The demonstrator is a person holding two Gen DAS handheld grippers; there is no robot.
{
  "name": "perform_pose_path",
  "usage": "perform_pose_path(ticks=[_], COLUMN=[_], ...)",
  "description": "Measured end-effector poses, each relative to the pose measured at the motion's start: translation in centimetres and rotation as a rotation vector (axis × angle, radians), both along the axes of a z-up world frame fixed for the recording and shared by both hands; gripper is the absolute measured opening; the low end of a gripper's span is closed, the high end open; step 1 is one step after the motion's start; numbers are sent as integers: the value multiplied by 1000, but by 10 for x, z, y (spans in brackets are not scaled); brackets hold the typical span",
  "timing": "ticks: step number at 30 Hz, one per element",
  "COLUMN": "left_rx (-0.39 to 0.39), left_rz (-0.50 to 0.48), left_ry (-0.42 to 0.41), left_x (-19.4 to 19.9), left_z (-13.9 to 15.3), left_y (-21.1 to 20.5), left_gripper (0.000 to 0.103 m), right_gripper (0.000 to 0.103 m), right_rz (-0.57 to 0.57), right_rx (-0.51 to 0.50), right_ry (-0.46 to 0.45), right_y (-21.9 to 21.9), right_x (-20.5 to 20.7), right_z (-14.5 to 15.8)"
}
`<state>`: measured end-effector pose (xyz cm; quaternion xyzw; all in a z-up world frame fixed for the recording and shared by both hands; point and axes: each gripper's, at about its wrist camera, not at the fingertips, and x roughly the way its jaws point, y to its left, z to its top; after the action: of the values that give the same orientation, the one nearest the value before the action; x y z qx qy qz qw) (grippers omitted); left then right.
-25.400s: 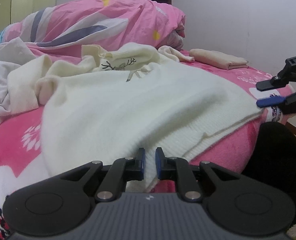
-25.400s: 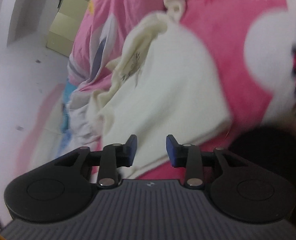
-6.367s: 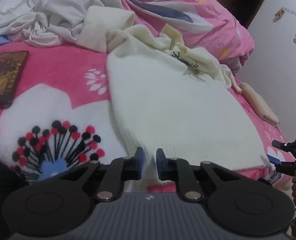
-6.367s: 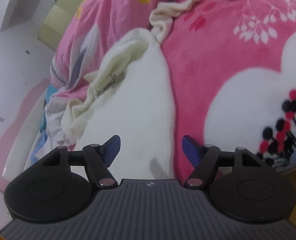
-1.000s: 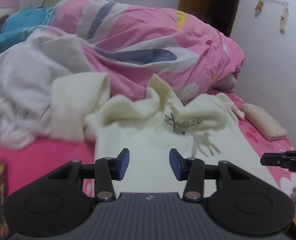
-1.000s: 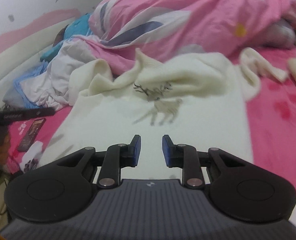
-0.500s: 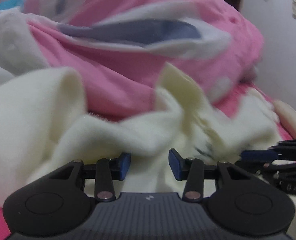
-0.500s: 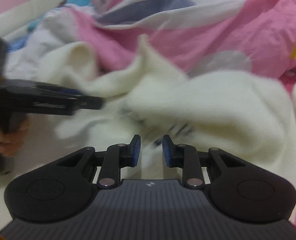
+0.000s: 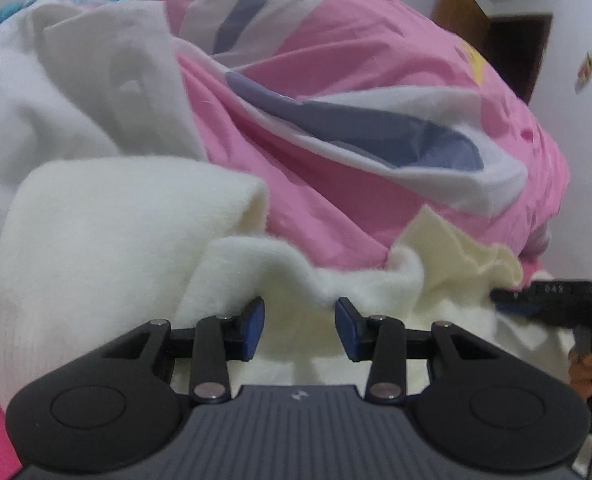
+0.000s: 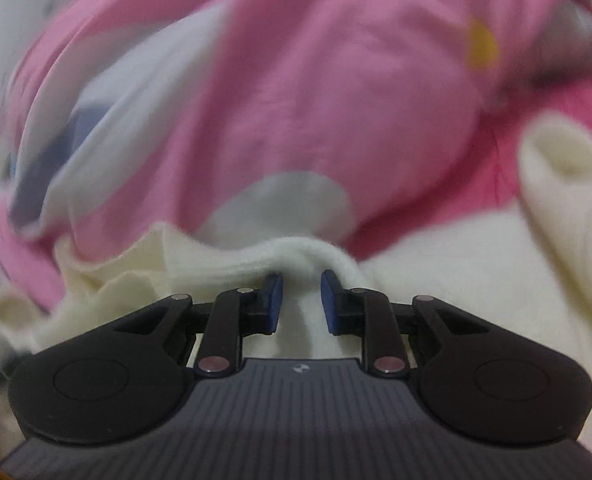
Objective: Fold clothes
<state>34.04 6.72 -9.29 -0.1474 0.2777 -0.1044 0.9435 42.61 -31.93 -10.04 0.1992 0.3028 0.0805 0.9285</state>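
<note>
Straddling the sweater's [image 9: 108,240] bunched far edge, the left gripper [image 9: 299,326] stands open; the right gripper [image 10: 301,303], narrowly parted, brackets a raised fold. Quilt [image 9: 355,80] crowds ahead of both.

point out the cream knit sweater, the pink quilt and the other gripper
cream knit sweater [image 9: 108,248], left wrist view, bunched sleeve
pink quilt [image 9: 335,152], left wrist view, pink middle
right gripper [image 9: 499,295], left wrist view, tips at sweater edge

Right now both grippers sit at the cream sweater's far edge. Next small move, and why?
Probably close both grippers on the sweater's raised edge. The left gripper is open, with the cream sweater bunched between its blue pads. The right gripper straddles a raised ridge of the same knit, jaws narrowly apart, no pinch visible yet. The pink duvet lies just behind, so grip before lifting.
</note>
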Motion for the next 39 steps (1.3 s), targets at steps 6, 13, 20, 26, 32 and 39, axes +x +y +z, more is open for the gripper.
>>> perform_pose_path(ticks=[6,13,20,26,32,39], left_rx=[-85,-186,85,240,453,466], left_rz=[14,39,128,-120,-223,-197], left_ry=[18,-13,-256,-100,-47,-42], left_x=[2,-34,-107,-79,-44,-39], left_z=[4,56,149,81,15,-3], left_y=[14,48,74,25,-37,-27], left_gripper=[40,40,56,55,54,54], right_gripper=[27,51,70,72,46,14], right_rz=[15,284,299,169,212,281], right_rx=[19,84,275,309,124,110], right_ry=[-71,-52,131,278,248,-188], right_y=[-14,50,99,114,146,140], right_x=[-63,-74,-31,13,38,-30], right_z=[43,76,54,26,17,33])
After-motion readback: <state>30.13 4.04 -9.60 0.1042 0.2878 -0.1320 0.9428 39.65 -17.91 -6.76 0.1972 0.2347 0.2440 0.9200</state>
